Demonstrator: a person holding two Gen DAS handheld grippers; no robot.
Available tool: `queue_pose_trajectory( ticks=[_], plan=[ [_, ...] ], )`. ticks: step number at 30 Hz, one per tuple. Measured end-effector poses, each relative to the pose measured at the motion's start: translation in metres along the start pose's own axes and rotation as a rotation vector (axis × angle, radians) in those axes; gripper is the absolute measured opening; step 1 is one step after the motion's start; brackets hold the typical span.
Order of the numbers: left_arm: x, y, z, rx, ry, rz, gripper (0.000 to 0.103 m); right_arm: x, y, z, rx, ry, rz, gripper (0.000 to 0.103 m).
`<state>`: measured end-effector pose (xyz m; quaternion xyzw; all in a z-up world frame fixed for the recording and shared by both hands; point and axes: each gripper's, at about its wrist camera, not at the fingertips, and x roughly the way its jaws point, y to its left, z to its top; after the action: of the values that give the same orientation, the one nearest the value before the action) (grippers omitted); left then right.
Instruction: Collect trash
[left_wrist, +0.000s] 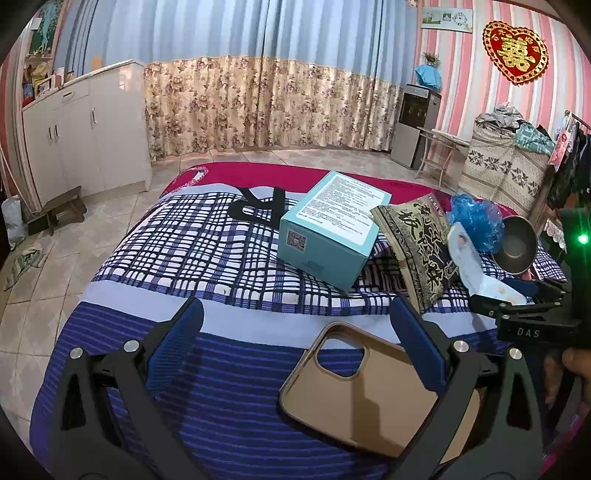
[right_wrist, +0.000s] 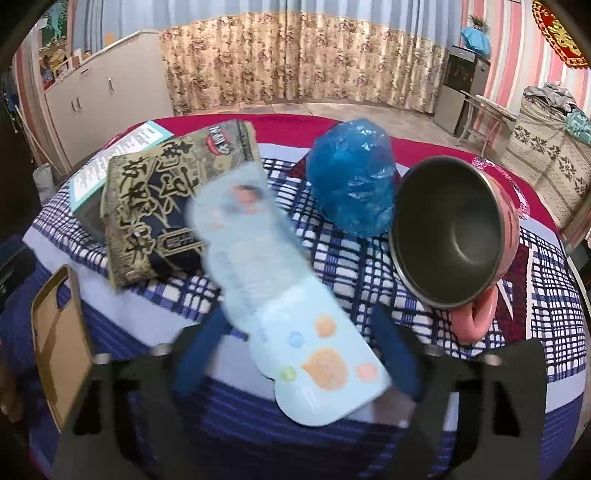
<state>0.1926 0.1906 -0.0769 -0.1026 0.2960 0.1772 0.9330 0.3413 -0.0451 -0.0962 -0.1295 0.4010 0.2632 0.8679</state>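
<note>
A pale blue paper card (right_wrist: 280, 295) with cartoon prints lies blurred between the spread fingers of my right gripper (right_wrist: 299, 339), which is open; I cannot tell if a finger touches it. The card also shows in the left wrist view (left_wrist: 469, 258), above the right gripper (left_wrist: 517, 310). A black-and-gold snack packet (right_wrist: 155, 206) and a crumpled blue plastic bag (right_wrist: 354, 177) lie behind it. My left gripper (left_wrist: 295, 332) is open and empty over a tan phone case (left_wrist: 365, 391). A teal box (left_wrist: 332, 225) stands further back.
A pink mug with a steel inside (right_wrist: 450, 232) lies tilted at the right on the checked blanket (left_wrist: 192, 243) covering the table. White cabinets (left_wrist: 81, 129) stand at the left and a small folding table (left_wrist: 439, 147) at the right.
</note>
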Motion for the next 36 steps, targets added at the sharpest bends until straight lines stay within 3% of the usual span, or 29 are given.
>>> queue_pose_trajectory(
  ticks=[2,8,16,17,18,19,23,25,26,28,29,31,36],
  plan=[
    [0.001,-0.002,0.0,0.007,0.0,0.002,0.098,-0.005,0.0,-0.004,0.002,-0.004,0.009,0.055],
    [0.0,-0.01,-0.001,0.047,-0.001,0.0,0.098,-0.025,0.003,-0.029,0.054,-0.025,0.028,0.055],
    [-0.003,-0.055,0.011,0.143,0.065,-0.096,0.097,-0.068,0.0,-0.073,0.122,-0.076,0.01,0.052],
    [0.0,-0.063,0.013,0.156,0.075,-0.105,0.097,-0.073,-0.004,-0.078,0.135,-0.081,0.009,0.045],
    [0.003,-0.067,0.015,0.161,0.081,-0.109,0.097,-0.078,-0.007,-0.084,0.143,-0.082,0.004,0.026],
    [0.01,-0.076,0.017,0.176,0.105,-0.122,0.097,-0.078,-0.013,-0.085,0.152,-0.071,0.008,0.017],
    [0.04,-0.089,0.018,0.171,0.189,-0.135,0.09,-0.084,-0.027,-0.103,0.207,-0.053,0.041,0.017],
    [0.051,-0.091,0.016,0.172,0.218,-0.128,0.083,-0.092,-0.03,-0.112,0.226,-0.062,0.052,0.021],
    [0.058,-0.093,0.016,0.171,0.231,-0.126,0.081,-0.092,-0.028,-0.112,0.229,-0.066,0.045,0.04],
    [0.063,-0.094,0.016,0.168,0.234,-0.126,0.061,-0.098,-0.027,-0.114,0.23,-0.096,0.022,0.075],
    [0.063,-0.095,0.016,0.168,0.236,-0.133,0.053,-0.1,-0.025,-0.114,0.229,-0.108,0.013,0.075],
    [0.059,-0.097,0.015,0.175,0.229,-0.159,0.028,-0.099,-0.021,-0.112,0.231,-0.106,0.02,0.075],
    [0.03,-0.097,0.011,0.197,0.153,-0.163,0.013,-0.089,-0.011,-0.1,0.235,-0.088,0.019,0.075]
  ],
)
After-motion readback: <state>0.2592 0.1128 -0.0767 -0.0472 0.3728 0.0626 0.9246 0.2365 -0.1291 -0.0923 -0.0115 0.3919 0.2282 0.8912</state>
